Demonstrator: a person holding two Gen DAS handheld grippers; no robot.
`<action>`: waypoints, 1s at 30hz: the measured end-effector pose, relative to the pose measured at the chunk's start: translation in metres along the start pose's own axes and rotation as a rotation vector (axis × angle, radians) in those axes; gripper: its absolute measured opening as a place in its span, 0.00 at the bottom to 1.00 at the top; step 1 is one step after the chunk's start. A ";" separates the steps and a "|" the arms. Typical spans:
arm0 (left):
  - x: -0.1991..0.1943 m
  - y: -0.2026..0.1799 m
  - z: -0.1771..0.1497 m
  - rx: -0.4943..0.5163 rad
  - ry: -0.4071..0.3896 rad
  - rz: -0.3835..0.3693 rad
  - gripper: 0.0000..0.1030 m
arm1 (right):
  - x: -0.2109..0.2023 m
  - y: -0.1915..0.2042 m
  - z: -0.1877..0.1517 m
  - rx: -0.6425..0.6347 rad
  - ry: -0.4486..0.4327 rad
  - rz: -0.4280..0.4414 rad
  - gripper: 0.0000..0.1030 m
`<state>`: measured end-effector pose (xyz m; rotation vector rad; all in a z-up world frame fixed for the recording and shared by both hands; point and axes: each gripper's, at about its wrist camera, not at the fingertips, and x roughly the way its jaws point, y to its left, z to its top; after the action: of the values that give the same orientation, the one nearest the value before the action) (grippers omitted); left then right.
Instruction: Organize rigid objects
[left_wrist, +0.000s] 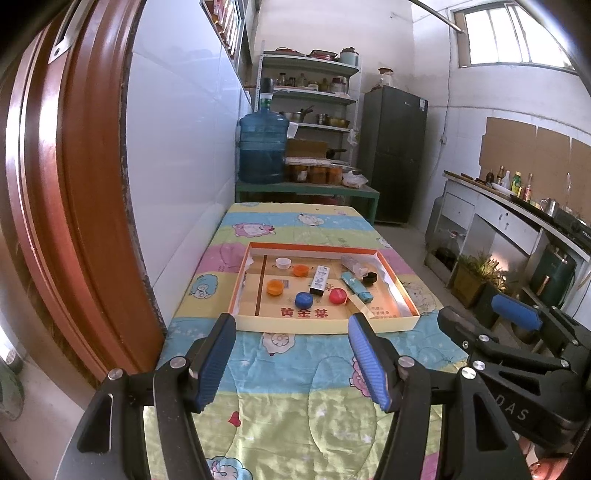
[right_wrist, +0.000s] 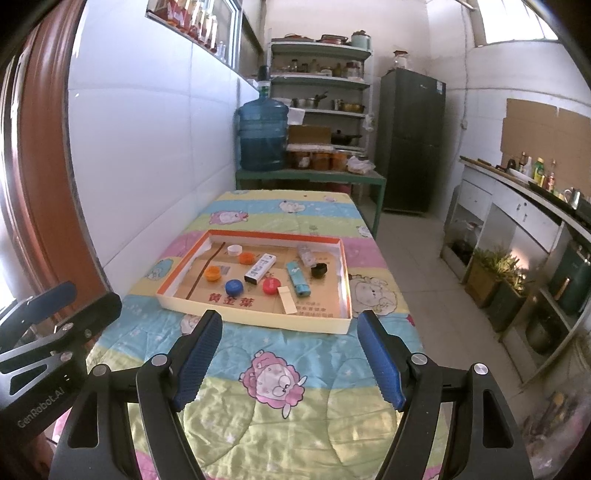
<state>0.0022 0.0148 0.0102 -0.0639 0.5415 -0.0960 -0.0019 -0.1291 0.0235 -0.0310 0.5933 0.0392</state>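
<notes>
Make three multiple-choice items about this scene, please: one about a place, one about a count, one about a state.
1. Where does the blue cap lie?
A. inside the shallow box
B. on the quilt beside the box
C. on the green bench

2. How many orange caps are in the box?
A. one
B. two
C. four

3. How is the left claw?
A. shut on a cap
B. open with nothing between its fingers
C. shut on the quilt

Answers:
1. A: the blue cap rests on the box floor, within its walls.
2. B: one orange cap is near the left wall, the other orange cap is farther back.
3. B: its fingers stand wide apart above the quilt, short of the box.
</notes>
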 end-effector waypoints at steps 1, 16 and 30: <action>0.000 -0.001 0.000 0.001 0.000 -0.002 0.62 | 0.001 0.000 0.000 -0.002 0.001 0.000 0.74; 0.005 0.003 -0.004 0.003 0.005 0.005 0.62 | 0.004 0.003 -0.001 -0.004 0.005 0.006 0.74; 0.004 0.003 -0.004 0.003 0.006 0.005 0.62 | 0.005 0.004 -0.001 -0.006 0.006 0.006 0.74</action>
<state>0.0038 0.0175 0.0048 -0.0589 0.5474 -0.0922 0.0011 -0.1252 0.0199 -0.0352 0.5991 0.0462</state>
